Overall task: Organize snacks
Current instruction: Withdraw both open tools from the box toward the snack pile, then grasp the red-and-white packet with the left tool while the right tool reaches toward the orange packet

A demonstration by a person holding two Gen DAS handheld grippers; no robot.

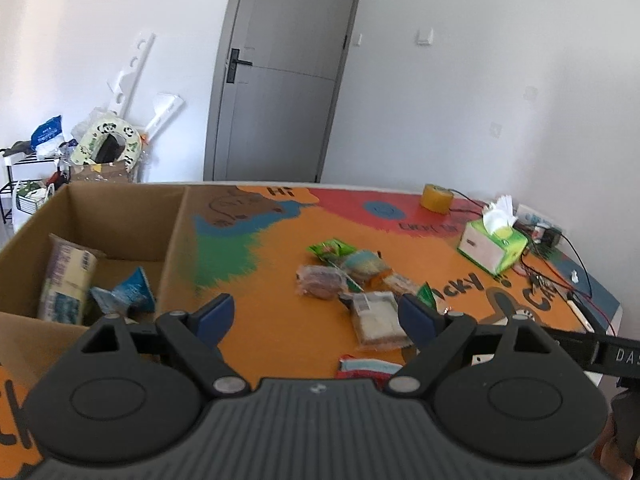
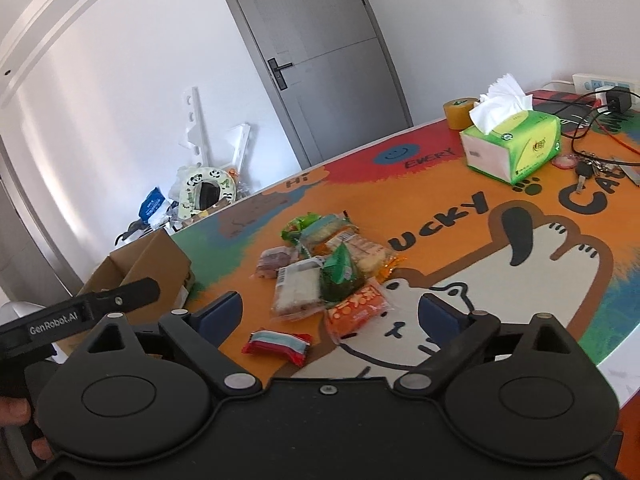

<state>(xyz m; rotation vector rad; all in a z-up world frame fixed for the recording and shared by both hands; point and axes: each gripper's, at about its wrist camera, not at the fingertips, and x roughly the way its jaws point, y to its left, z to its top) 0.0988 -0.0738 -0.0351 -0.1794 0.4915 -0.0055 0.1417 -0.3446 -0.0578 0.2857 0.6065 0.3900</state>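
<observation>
A cartoon-printed orange surface [image 2: 500, 240] fills the room before a grey door [image 1: 280, 76], with a tissue box [image 2: 516, 144] and tape roll [image 2: 458, 112] at its far side. Your left gripper [image 1: 316, 316] and right gripper [image 2: 332, 316] both hover with jaws wide apart and nothing between them. The pile of wrapped snacks [image 2: 328, 272] lies mid-surface; two packets [image 1: 68, 280] already sit in the cardboard box [image 1: 120, 208] at your left.

Each wrist camera rode behind its gripper, tilted down over the table [image 1: 280, 312]. The left view faced the cardboard box [image 1: 120, 216] at ten o'clock; both shared the snack pile [image 2: 320, 276] and door [image 2: 332, 48] at twelve.
</observation>
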